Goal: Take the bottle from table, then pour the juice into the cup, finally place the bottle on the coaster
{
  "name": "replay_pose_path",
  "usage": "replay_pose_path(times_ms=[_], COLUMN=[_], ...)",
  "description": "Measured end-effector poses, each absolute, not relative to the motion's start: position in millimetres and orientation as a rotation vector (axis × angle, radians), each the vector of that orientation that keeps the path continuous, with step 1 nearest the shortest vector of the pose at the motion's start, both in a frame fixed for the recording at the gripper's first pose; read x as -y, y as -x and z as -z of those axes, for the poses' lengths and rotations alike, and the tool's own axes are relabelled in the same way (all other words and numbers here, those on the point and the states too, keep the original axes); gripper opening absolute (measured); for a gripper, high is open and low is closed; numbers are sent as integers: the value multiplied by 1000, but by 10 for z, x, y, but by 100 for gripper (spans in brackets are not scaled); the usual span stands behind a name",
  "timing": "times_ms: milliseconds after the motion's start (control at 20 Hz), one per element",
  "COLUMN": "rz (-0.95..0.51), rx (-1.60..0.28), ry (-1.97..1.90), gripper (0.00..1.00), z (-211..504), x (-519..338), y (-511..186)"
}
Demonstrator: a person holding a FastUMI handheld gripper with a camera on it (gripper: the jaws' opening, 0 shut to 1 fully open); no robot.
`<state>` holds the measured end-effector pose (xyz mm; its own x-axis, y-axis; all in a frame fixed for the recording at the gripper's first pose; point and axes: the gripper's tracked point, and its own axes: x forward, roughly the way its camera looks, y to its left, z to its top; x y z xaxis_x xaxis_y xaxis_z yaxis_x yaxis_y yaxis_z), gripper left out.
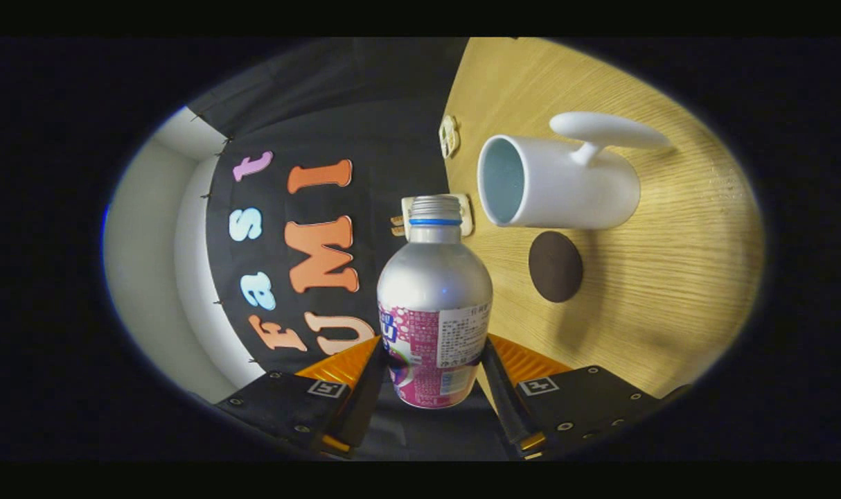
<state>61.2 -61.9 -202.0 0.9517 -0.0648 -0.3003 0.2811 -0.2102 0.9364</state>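
A silver bottle (434,277) with a pink label and a blue neck ring sits between my two fingers, and my gripper (432,371) is shut on its lower body. The whole view is rolled on its side, so the bottle is tipped. Its threaded neck carries no cap and points toward the white cup (566,184). The cup's mouth lies just beyond the bottle's neck, to one side, and its handle sticks out away from the table. A round dark brown coaster (555,266) lies on the wooden table (670,291) beside the cup, nearer my fingers.
The booth's black cloth wall stands behind the bottle, with a white wall (150,242) past it. Two small pale fittings (449,135) sit where the table meets the cloth. Bare wood stretches beyond the coaster.
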Motion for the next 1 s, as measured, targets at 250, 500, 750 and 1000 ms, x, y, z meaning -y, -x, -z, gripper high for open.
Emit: replay_pose_path(times_ms=[250, 500, 750, 1000], rz=[331, 338, 340, 340], rx=[-137, -138, -115, -98], ry=[-1863, -1922, -1975, -2008], gripper=[75, 75, 75, 75], z=[1935, 1930, 1887, 1819], x=[643, 659, 691, 719], y=[-635, -652, -648, -726])
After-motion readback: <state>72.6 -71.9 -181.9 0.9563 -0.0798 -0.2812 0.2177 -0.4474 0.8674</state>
